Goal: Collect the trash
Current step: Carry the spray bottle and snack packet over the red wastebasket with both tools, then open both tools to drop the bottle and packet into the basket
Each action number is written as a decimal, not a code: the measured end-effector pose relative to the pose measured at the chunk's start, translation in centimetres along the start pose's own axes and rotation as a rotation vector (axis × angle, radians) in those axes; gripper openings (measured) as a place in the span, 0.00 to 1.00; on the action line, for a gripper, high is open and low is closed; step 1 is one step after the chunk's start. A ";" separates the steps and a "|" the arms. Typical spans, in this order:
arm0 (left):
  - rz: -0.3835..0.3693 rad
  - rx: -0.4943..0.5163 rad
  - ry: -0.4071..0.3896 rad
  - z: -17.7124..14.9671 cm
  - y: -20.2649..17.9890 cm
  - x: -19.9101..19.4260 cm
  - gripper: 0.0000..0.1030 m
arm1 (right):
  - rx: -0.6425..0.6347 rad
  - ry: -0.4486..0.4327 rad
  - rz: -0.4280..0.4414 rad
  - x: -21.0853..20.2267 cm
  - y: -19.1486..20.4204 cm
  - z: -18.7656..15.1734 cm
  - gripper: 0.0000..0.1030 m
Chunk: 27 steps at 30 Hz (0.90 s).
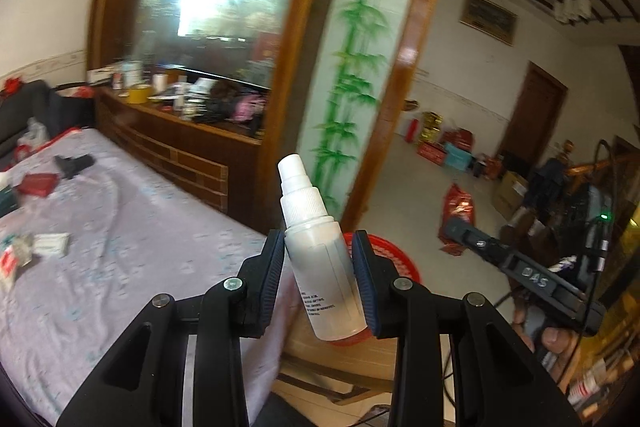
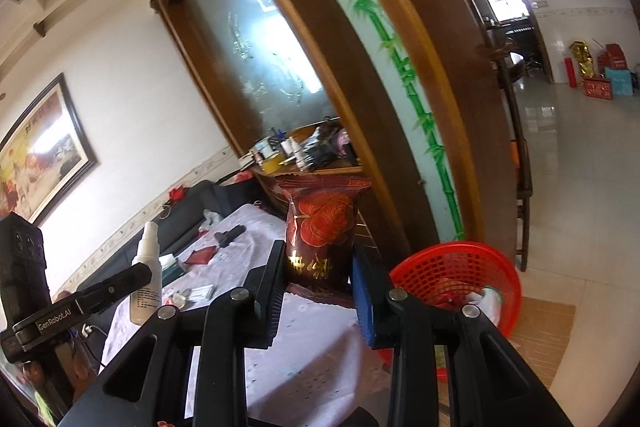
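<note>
My left gripper (image 1: 319, 263) is shut on a white spray bottle (image 1: 316, 259), held upright in the air above the near edge of a red mesh basket (image 1: 396, 259). My right gripper (image 2: 318, 279) is shut on a red snack bag (image 2: 320, 227) with gold lettering, held just left of the red basket (image 2: 460, 267), which holds some trash. The bottle (image 2: 146, 275) and left gripper (image 2: 132, 277) show at the left of the right wrist view. The bag (image 1: 458, 211) and right gripper (image 1: 456, 227) show at the right of the left wrist view.
A table with a lilac cloth (image 1: 132, 227) carries a red packet (image 1: 38, 184), a black object (image 1: 74, 163) and white wrappers (image 1: 50, 245). A cluttered wooden cabinet (image 1: 180, 139) and a bamboo-painted screen (image 1: 352, 67) stand behind. Tiled floor (image 2: 568, 155) with boxes lies to the right.
</note>
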<state>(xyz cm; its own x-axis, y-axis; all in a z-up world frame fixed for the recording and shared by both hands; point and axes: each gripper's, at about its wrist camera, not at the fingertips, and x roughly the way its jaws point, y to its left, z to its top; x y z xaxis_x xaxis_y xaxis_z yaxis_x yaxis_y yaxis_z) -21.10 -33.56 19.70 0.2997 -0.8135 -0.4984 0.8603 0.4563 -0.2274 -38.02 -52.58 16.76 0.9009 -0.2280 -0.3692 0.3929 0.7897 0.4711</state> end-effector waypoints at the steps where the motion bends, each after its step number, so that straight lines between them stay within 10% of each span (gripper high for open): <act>1: -0.009 0.008 0.007 0.1 -0.4 0.6 0.32 | 0.004 -0.001 -0.008 0.0 -0.3 0.0 0.31; 27: -0.118 0.059 0.238 -3.0 -5.0 15.4 0.32 | 0.145 0.039 -0.114 1.0 -8.9 -1.0 0.32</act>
<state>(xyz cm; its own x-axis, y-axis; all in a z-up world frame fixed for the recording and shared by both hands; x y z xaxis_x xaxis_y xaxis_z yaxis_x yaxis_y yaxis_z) -22.00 -47.32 10.69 0.0970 -0.7491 -0.6553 0.9080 0.3362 -0.2499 -40.77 -59.29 11.39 0.8423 -0.2870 -0.4563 0.5172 0.6689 0.5339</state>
